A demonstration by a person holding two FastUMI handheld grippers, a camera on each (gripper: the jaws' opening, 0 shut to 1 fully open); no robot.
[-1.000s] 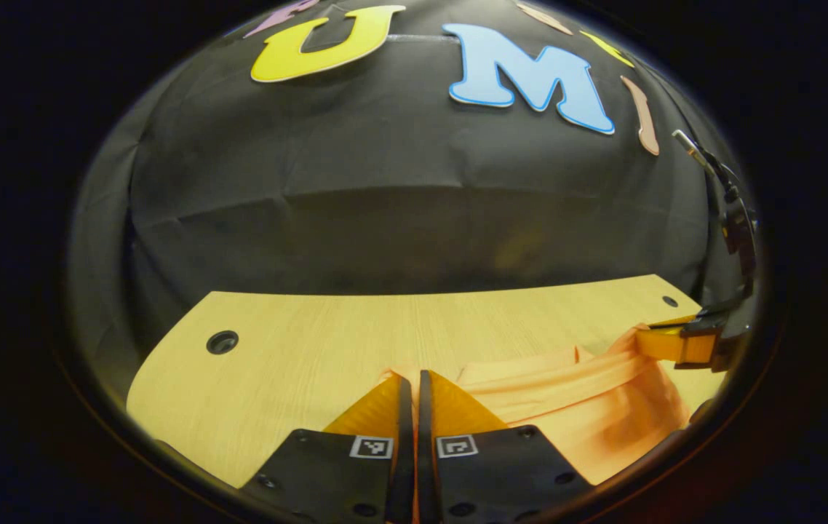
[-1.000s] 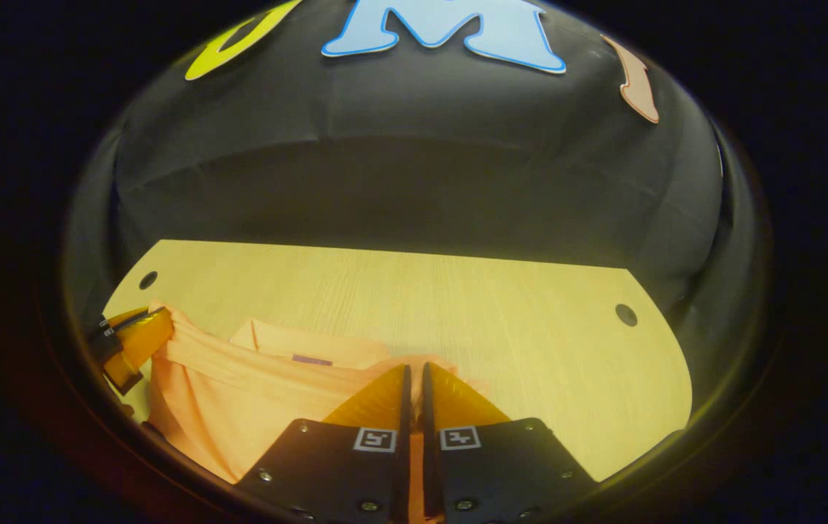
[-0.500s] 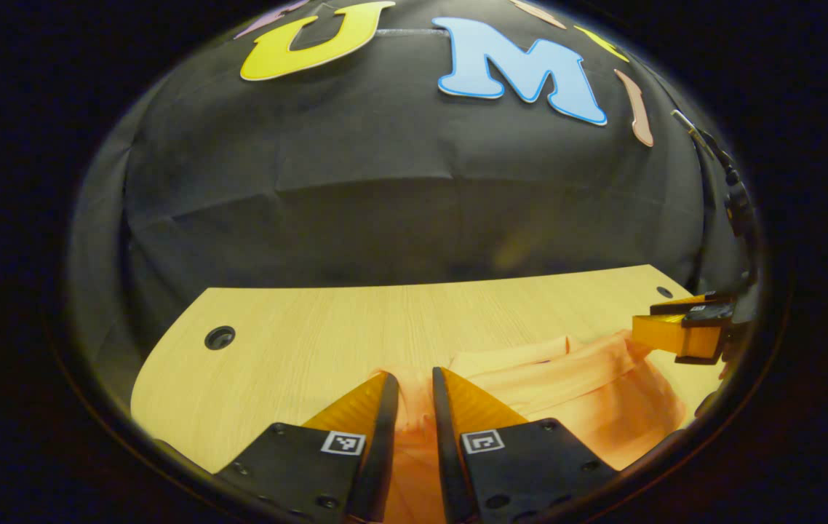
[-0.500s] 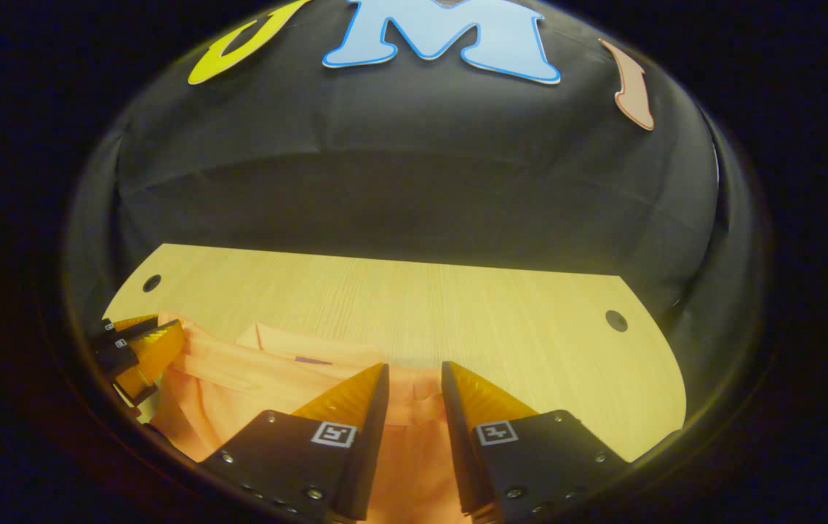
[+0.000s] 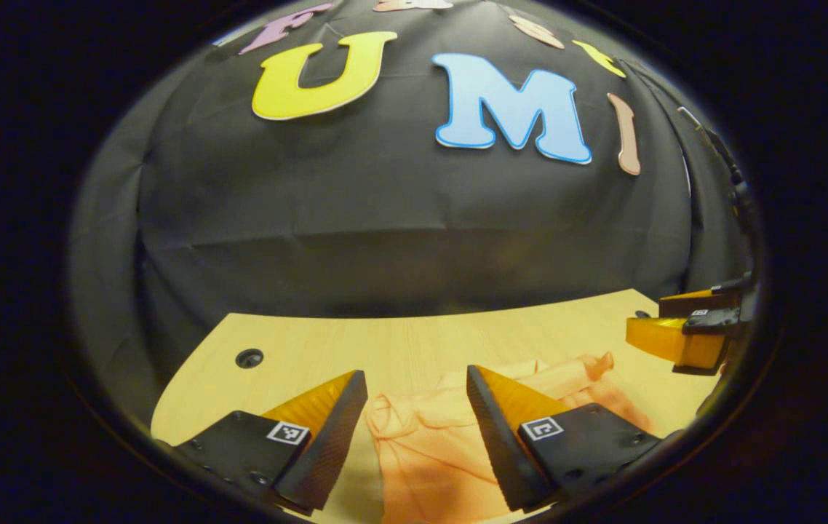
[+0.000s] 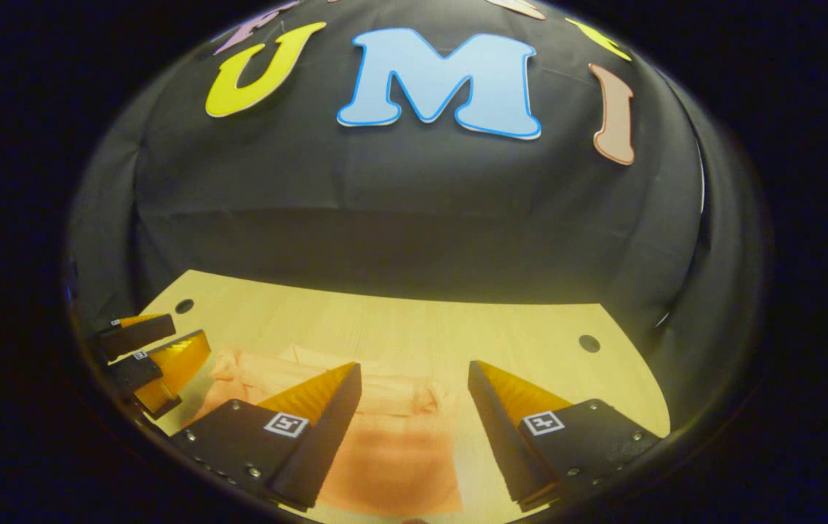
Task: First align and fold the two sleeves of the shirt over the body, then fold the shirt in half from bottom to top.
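Shirt (image 5: 443, 444): orange, folded, lying flat on the wooden counter (image 5: 399, 349) toward its near edge, crumpled along its far edge. Left claw (image 5: 414, 397): fingers spread wide, empty, above the shirt's left part. Right claw (image 6: 414, 389): fingers spread wide, empty, above the shirt's right part. Counter: round holes near its far corners.

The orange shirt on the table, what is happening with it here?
A person is folding the orange shirt on the wooden table with two handheld grippers. At this moment the left gripper and the right gripper are both open above the shirt, with the fingers apart. The shirt lies on the table in a folded bundle, a little wrinkled, and nothing is holding it.
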